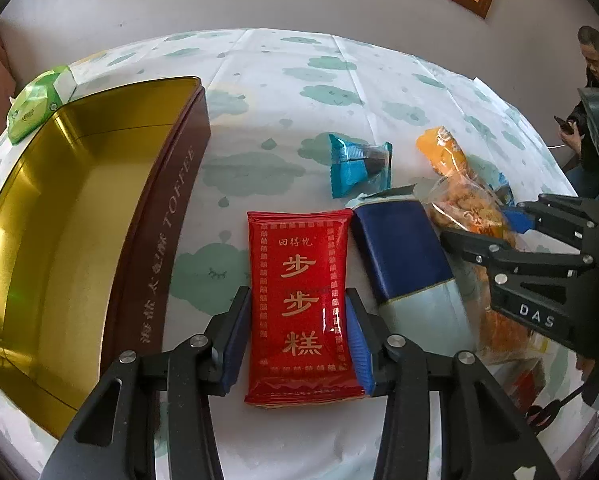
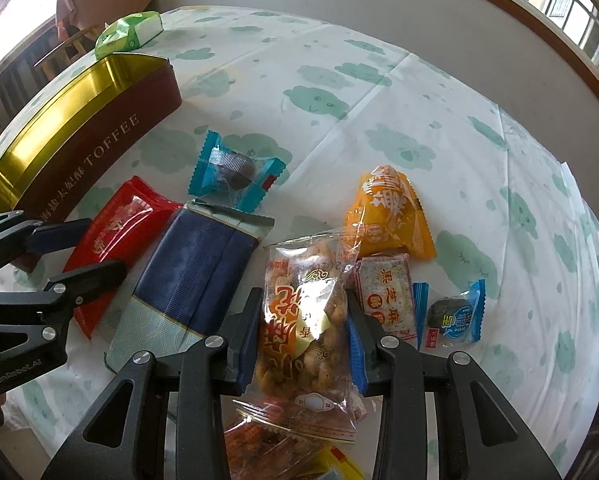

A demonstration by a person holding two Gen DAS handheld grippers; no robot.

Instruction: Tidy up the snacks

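Our left gripper [image 1: 297,322] and right gripper [image 2: 301,338] are black angular linkages with silver screws, blue fingertip pads [image 1: 355,334] and white lettering.
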